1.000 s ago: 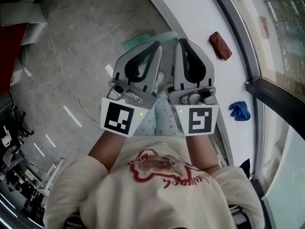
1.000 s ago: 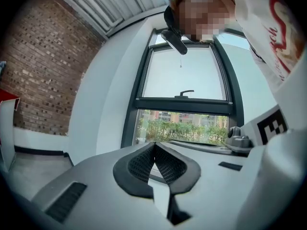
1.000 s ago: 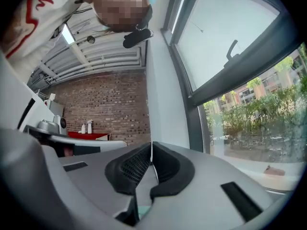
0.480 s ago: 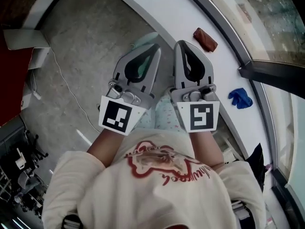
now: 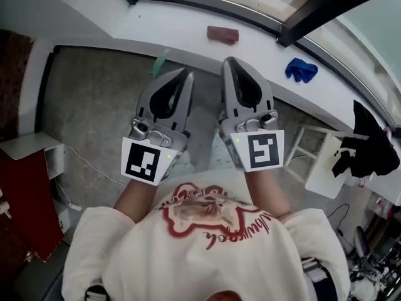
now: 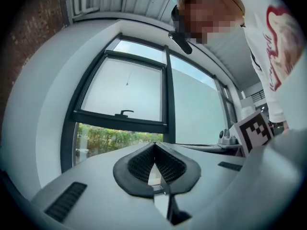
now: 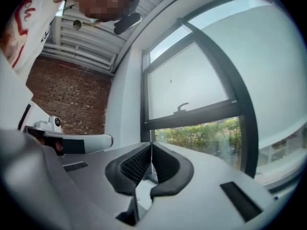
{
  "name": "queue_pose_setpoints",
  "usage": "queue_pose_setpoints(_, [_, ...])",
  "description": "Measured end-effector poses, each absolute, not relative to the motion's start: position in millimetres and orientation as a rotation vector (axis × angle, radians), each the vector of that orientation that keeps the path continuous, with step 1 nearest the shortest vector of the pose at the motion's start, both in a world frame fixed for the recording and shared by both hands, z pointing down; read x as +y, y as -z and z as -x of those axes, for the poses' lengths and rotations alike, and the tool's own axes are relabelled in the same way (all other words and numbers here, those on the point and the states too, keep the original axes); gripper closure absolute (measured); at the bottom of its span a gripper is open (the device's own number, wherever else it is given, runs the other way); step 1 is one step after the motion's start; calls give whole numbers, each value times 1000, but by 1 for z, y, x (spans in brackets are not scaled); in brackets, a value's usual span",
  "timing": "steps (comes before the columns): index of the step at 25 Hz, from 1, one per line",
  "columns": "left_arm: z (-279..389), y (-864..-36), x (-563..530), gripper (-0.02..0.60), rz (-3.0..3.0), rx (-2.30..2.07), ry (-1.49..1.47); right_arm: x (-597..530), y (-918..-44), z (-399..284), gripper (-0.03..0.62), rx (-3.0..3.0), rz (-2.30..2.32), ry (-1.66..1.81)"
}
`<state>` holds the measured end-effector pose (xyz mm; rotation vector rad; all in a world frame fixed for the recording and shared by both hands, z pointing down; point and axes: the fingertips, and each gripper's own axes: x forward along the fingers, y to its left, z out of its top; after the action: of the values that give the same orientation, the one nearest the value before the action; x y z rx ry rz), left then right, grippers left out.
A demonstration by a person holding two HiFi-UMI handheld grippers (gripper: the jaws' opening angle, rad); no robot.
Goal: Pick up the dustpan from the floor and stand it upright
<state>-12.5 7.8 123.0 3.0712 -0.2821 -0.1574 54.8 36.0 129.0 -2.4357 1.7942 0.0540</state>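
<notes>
Both grippers are held side by side in front of the person's chest, pointing level at the window. My left gripper (image 5: 187, 74) is shut with its pads meeting and nothing between them (image 6: 154, 145). My right gripper (image 5: 229, 63) is likewise shut and empty (image 7: 151, 143). A thin teal-green sliver (image 5: 160, 61) shows on the floor at the foot of the wall, just beyond the left gripper's tip. It looks like part of the dustpan, and the rest of it is hidden. Neither gripper touches it.
A white sill (image 5: 188, 24) runs under the window and carries a brown cloth (image 5: 222, 34) and a blue cloth (image 5: 301, 69). A white rack (image 5: 322, 162) with a black item stands at the right. A red panel (image 5: 25, 199) and a white box (image 5: 31, 146) are on the left. The window handle (image 6: 125, 113) shows ahead.
Both grippers have risen and tipped up from the floor toward the window. The teal dustpan, earlier seen behind the jaw tips, is now only a sliver by the wall.
</notes>
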Motion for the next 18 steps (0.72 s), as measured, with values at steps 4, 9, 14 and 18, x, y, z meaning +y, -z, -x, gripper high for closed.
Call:
queue_pose_setpoints(4, [88, -125, 36, 561, -3085, -155, 122, 86, -139, 1, 569, 1613, 2532, -4])
queue_pose_setpoints(9, [151, -129, 68, 561, -3097, -42, 73, 130, -125, 61, 569, 1556, 2604, -13])
queue_pose_setpoints(14, [166, -109, 119, 561, -3050, 24, 142, 174, -106, 97, 569, 1509, 2669, 7])
queue_pose_setpoints(18, [174, -93, 158, 561, -3052, 39, 181, 205, -90, 121, 569, 1523, 2630, -64])
